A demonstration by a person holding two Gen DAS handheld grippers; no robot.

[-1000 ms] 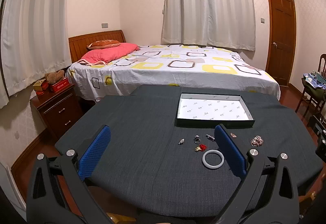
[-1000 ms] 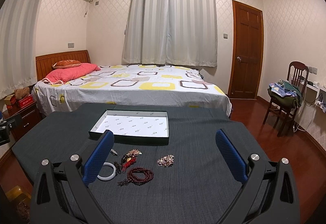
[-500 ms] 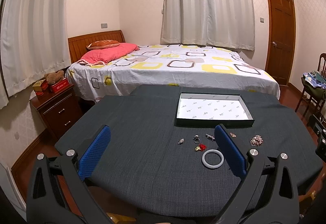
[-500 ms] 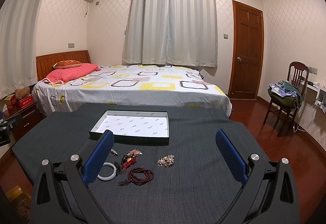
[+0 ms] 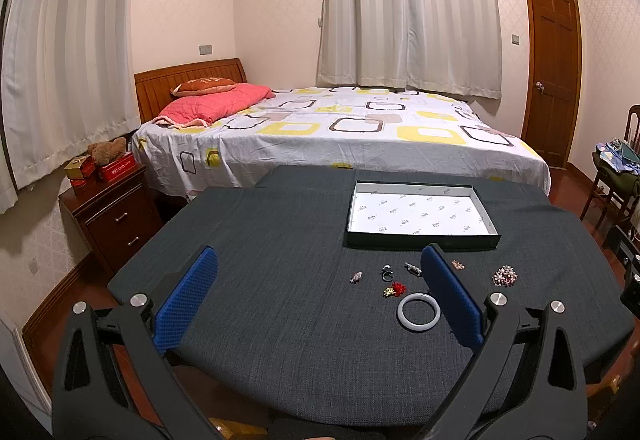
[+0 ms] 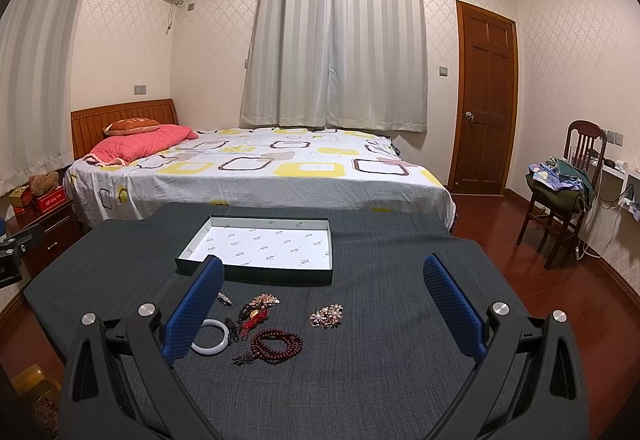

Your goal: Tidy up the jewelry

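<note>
Several jewelry pieces lie on a dark cloth table in front of a shallow white-lined box. A white bangle, a red charm, a ring and a floral brooch show. A dark red bead bracelet lies nearest in the right wrist view. My left gripper is open and empty, left of the jewelry. My right gripper is open and empty above the pieces.
A bed stands behind the table. A wooden nightstand with red boxes is at the left. A chair with clothes and a closed door are at the right. The table's near edge is close.
</note>
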